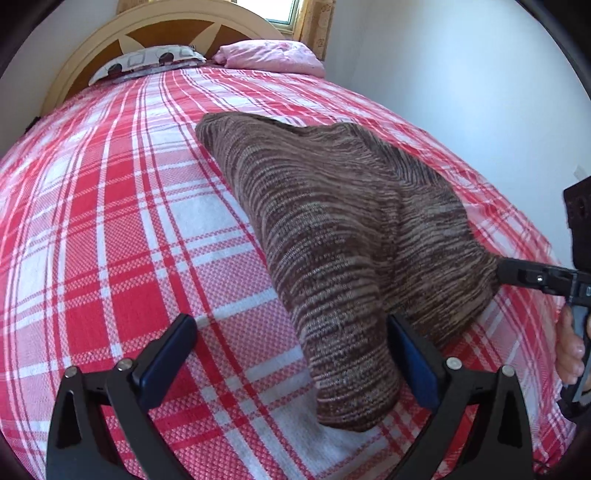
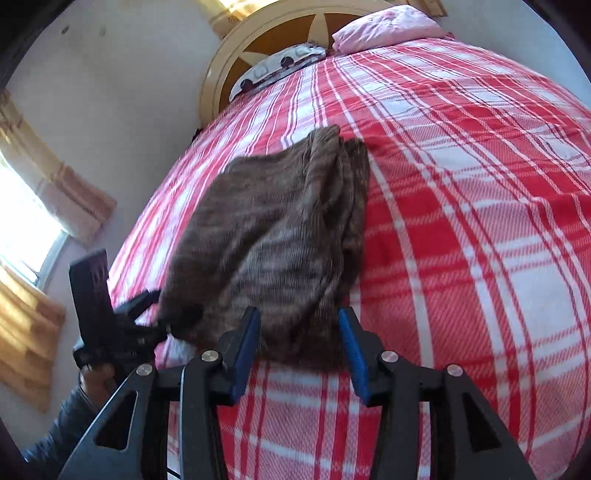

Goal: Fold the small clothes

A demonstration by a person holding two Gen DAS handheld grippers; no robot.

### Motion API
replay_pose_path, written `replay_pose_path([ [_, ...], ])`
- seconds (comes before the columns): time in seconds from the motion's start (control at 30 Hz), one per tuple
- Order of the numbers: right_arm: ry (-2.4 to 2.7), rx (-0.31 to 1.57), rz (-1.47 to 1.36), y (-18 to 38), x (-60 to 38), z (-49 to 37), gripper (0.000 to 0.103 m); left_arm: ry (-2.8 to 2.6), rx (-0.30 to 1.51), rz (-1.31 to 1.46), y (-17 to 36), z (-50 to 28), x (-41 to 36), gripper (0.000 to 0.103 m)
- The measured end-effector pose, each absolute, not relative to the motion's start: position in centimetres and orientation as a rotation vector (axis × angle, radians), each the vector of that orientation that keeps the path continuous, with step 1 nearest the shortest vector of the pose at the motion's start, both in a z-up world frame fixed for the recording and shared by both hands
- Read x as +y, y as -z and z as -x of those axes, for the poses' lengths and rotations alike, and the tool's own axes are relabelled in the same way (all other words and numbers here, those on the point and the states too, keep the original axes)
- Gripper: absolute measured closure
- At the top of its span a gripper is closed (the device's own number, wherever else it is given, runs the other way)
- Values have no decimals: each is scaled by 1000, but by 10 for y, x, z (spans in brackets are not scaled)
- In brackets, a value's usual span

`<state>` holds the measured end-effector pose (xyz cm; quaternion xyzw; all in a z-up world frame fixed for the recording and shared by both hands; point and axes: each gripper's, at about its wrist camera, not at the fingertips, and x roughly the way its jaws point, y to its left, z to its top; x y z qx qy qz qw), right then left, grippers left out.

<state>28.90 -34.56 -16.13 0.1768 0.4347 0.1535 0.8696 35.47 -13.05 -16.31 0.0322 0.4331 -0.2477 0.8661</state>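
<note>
A brown striped knit garment [image 1: 332,229] lies bunched on the red and white plaid bedspread [image 1: 110,221]. My left gripper [image 1: 291,354] is open, its near corner of the garment lying between the spread fingers by the right finger. My right gripper [image 2: 299,347] is open with the garment's [image 2: 280,236] near edge between its fingers. In the left wrist view the right gripper's fingers [image 1: 517,275] reach the garment's right corner from the side. In the right wrist view the left gripper [image 2: 147,314] sits at the garment's left corner.
A patterned pillow [image 1: 147,61] and a pink pillow [image 1: 269,57] lie by the rounded headboard [image 1: 166,26]. A white wall [image 1: 461,74] runs along the bed's right side. A curtained window [image 2: 26,229] is on the left.
</note>
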Motion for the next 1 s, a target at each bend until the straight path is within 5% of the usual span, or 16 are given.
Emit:
replay_pose_path([
  [0.07, -317, 878, -346, 159, -339, -284, 62, 503, 903, -82, 164, -355, -131, 0],
  [0.23, -283, 894, -323, 167, -335, -292, 92, 518, 901, -50, 164, -358, -123, 0],
  [0.67, -199, 916, -281, 167, -358, -276, 94, 489, 824, 3, 158, -354, -108, 0],
  [0.8, -130, 838, -219, 139, -368, -279, 88, 462, 803, 161, 159, -361, -80, 0],
  [0.87, -155, 778, -208, 121, -369, -294, 74, 471, 843, 212, 165, -370, -75, 0],
  [0.93, -188, 766, -176, 110, -359, -323, 45, 476, 853, 224, 168, -371, -75, 0],
  [1.0, -229, 791, -172, 109, -349, -359, 45, 476, 850, 220, 168, -370, -76, 0],
])
